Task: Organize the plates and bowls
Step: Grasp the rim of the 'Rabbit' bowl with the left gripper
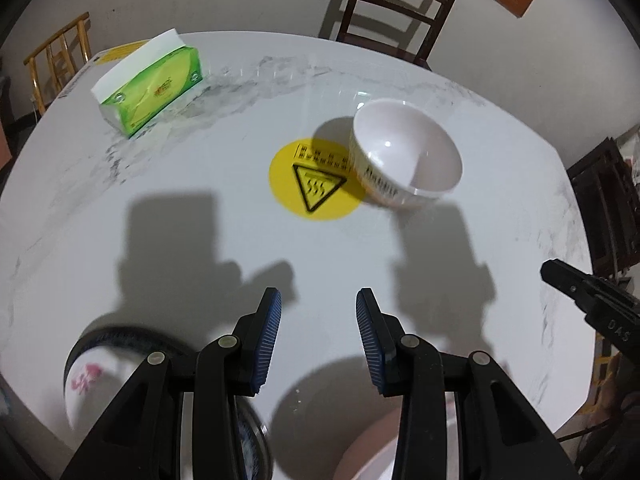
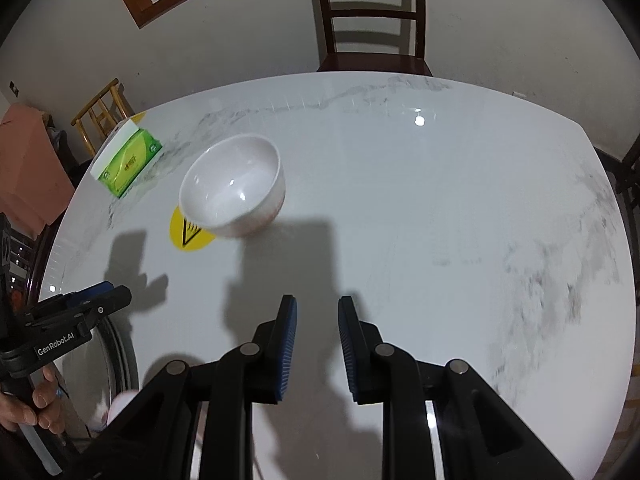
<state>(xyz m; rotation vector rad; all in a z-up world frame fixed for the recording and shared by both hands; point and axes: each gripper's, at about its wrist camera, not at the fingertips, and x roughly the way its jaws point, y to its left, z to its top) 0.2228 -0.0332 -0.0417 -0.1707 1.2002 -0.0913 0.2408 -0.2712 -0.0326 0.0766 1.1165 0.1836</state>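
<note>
A white bowl (image 1: 404, 152) (image 2: 232, 184) stands upright on the white marble table (image 1: 180, 208), partly over a round yellow warning sticker (image 1: 316, 188). My left gripper (image 1: 318, 308) hovers well short of the bowl, its blue pads apart with nothing between them. A dark-rimmed plate with a pink flower pattern (image 1: 96, 368) lies under its left finger, at the table's near edge. A pale dish (image 1: 372, 452) shows partly below its right finger. My right gripper (image 2: 317, 308) is over bare table right of the bowl, with a narrow empty gap between its pads.
A green tissue box (image 1: 152, 84) (image 2: 128, 160) sits at the far left of the table. A dark wooden chair (image 2: 368, 20) stands behind the table and a lighter one (image 1: 60, 60) at the left. A hand (image 2: 40, 400) holds the left gripper (image 2: 100, 300).
</note>
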